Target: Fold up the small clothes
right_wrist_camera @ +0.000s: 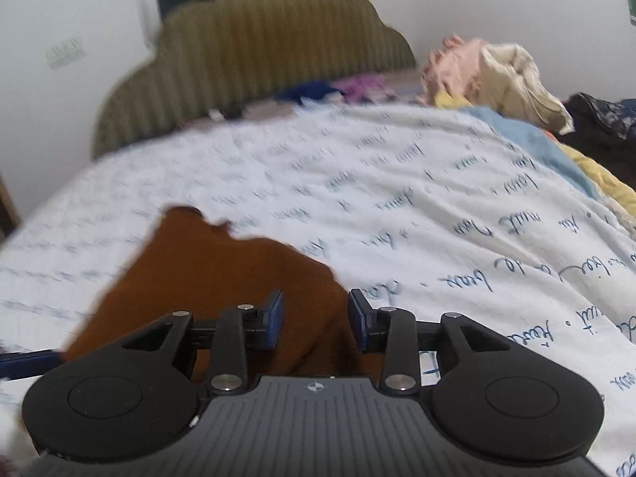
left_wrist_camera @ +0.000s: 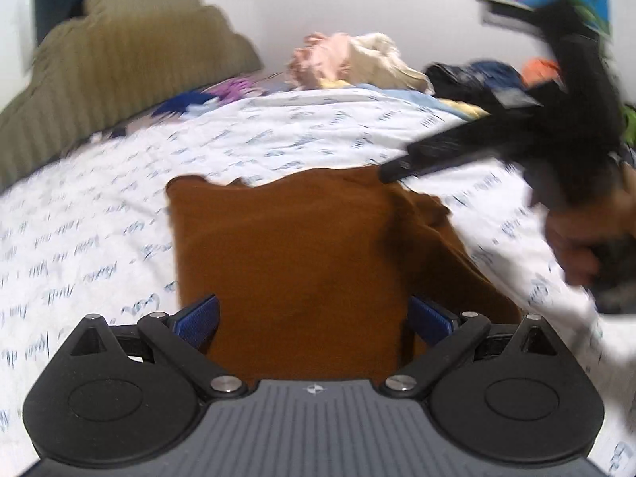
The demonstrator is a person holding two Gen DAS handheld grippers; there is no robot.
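The bed (right_wrist_camera: 397, 183), under a white sheet printed with blue script, fills both views, its ribbed olive headboard (right_wrist_camera: 254, 51) at 12 o'clock and a heap of unfolded clothes (right_wrist_camera: 497, 75) at 1 to 2 o'clock by the wall. On the sheet lies the brown garment (left_wrist_camera: 302, 254), already doubled into a rough rectangle whose long axis runs from the left gripper (left_wrist_camera: 314, 320) out toward 12 o'clock. A looser flap spills off its side at about 3 o'clock.

The left gripper stands wide, its blue pads either side of the cloth's near end and not pinching it. The right gripper (right_wrist_camera: 316, 320) is parted to a narrow gap with nothing in it; the garment sits under it and runs off to 10 o'clock. In the left view its fingers reach to the far corner of the cloth at 1 o'clock.

By my reckoning the left hand is nearer the near hem — the next fold likely carries that end toward 12 o'clock.
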